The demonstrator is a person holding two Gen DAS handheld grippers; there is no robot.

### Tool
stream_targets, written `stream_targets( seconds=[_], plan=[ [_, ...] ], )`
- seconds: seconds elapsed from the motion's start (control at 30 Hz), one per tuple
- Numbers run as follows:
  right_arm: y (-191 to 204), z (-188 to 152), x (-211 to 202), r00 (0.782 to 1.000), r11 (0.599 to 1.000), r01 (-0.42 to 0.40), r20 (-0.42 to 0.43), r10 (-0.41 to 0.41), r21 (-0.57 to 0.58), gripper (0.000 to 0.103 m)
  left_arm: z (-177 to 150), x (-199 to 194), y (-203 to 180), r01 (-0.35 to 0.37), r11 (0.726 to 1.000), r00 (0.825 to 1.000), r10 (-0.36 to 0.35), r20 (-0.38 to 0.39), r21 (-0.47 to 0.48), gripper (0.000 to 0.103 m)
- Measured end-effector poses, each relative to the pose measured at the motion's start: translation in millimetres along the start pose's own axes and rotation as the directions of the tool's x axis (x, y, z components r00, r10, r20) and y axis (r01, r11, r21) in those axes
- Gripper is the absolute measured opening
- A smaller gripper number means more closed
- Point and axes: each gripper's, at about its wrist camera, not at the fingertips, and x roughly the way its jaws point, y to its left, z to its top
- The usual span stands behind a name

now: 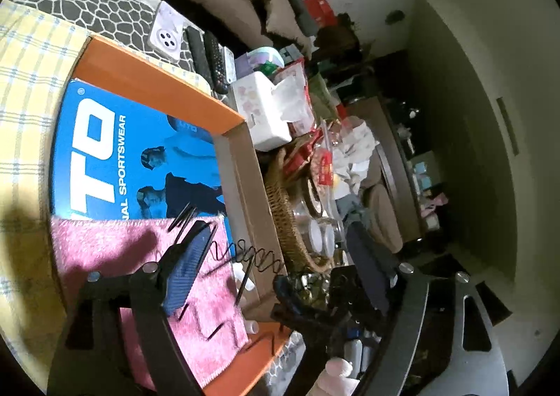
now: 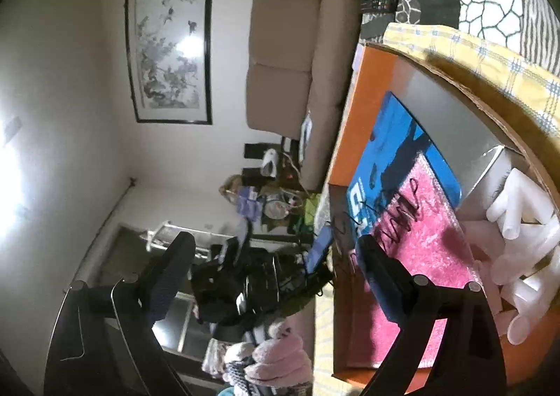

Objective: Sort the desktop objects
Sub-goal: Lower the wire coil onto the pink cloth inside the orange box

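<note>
An orange cardboard box (image 1: 157,74) lies open on a yellow checked cloth (image 1: 28,74). Inside lie a blue sportswear booklet (image 1: 115,151) and a pink fuzzy cloth (image 1: 140,263). A black coiled wire headband (image 1: 245,256) lies across the cloth and the box's edge. My left gripper (image 1: 280,256) is open, one blue-padded finger (image 1: 189,266) over the cloth, the other outside the box. My right gripper (image 2: 273,273) is open beside the box (image 2: 353,116); the headband (image 2: 399,217), pink cloth (image 2: 420,256) and white plastic bottles (image 2: 521,242) show there.
Beside the box stand a white tissue box (image 1: 266,109), remote controls (image 1: 206,56), a white power strip (image 1: 166,32) and a wicker basket (image 1: 287,217) of snacks and jars. A sofa (image 2: 287,56) and a framed painting (image 2: 171,42) are behind.
</note>
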Motion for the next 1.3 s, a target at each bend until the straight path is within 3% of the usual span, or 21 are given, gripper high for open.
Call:
stream_targets(
  seconds=[0.13, 0.2, 0.23, 0.33, 0.47, 0.53, 0.6, 0.73, 0.83, 0.93, 1.03, 1.1, 1.2, 1.3],
  plan=[
    [12, -6, -5, 0.981, 0.976, 0.189, -0.029, -0.193, -0.105, 0.095, -8, -2, -15, -0.065, 0.994, 0.995, 0.071, -0.070, 0.084, 0.078],
    [16, -9, -7, 0.958, 0.947, 0.278, -0.021, -0.285, -0.162, 0.095, -15, 1, -26, -0.150, 0.972, 0.979, 0.171, -0.108, 0.178, 0.077],
    [19, -12, -7, 0.939, 0.922, 0.333, -0.018, -0.343, -0.197, 0.095, -20, 2, -33, -0.204, 0.949, 0.965, 0.236, -0.111, 0.242, 0.077],
    [22, -19, -2, 0.919, 0.896, 0.372, -0.038, -0.392, -0.243, 0.095, -30, -1, -39, -0.233, 0.931, 0.953, 0.276, -0.124, 0.282, 0.077],
    [20, -23, -1, 0.908, 0.882, 0.394, -0.041, -0.418, -0.260, 0.095, -33, -5, -33, -0.224, 0.949, 0.959, 0.255, -0.125, 0.223, 0.077],
    [19, -23, -3, 0.909, 0.883, 0.393, -0.037, -0.415, -0.258, 0.095, -34, -2, -28, -0.245, 0.945, 0.952, 0.277, -0.133, 0.217, 0.076],
    [20, -22, -3, 0.910, 0.884, 0.392, -0.032, -0.413, -0.256, 0.095, -36, 8, -25, -0.273, 0.936, 0.937, 0.311, -0.157, 0.223, 0.070],
    [23, -21, -6, 0.910, 0.883, 0.395, -0.022, -0.413, -0.255, 0.095, -46, 29, -21, -0.384, 0.876, 0.874, 0.446, -0.190, 0.292, 0.063],
    [27, -18, -15, 0.923, 0.899, 0.375, -0.002, -0.385, -0.226, 0.095, -52, 31, -22, -0.406, 0.853, 0.860, 0.478, -0.179, 0.328, 0.056],
    [29, -15, -25, 0.922, 0.900, 0.383, 0.032, -0.385, -0.205, 0.095, -58, 34, -21, -0.438, 0.824, 0.836, 0.520, -0.173, 0.361, 0.032],
    [31, -14, -33, 0.928, 0.908, 0.373, 0.050, -0.370, -0.193, 0.095, -61, 38, -16, -0.463, 0.808, 0.815, 0.550, -0.184, 0.363, 0.028],
    [30, -15, -27, 0.924, 0.902, 0.379, 0.025, -0.382, -0.206, 0.095, -62, 38, -13, -0.467, 0.809, 0.813, 0.551, -0.186, 0.356, 0.025],
    [31, -21, -9, 0.890, 0.858, 0.436, -0.011, -0.456, -0.272, 0.095, -65, 35, -15, -0.461, 0.813, 0.820, 0.544, -0.180, 0.355, 0.019],
    [28, -28, 7, 0.891, 0.863, 0.411, -0.069, -0.448, -0.292, 0.095, -66, 35, -18, -0.469, 0.799, 0.816, 0.555, -0.163, 0.376, 0.016]
  ],
)
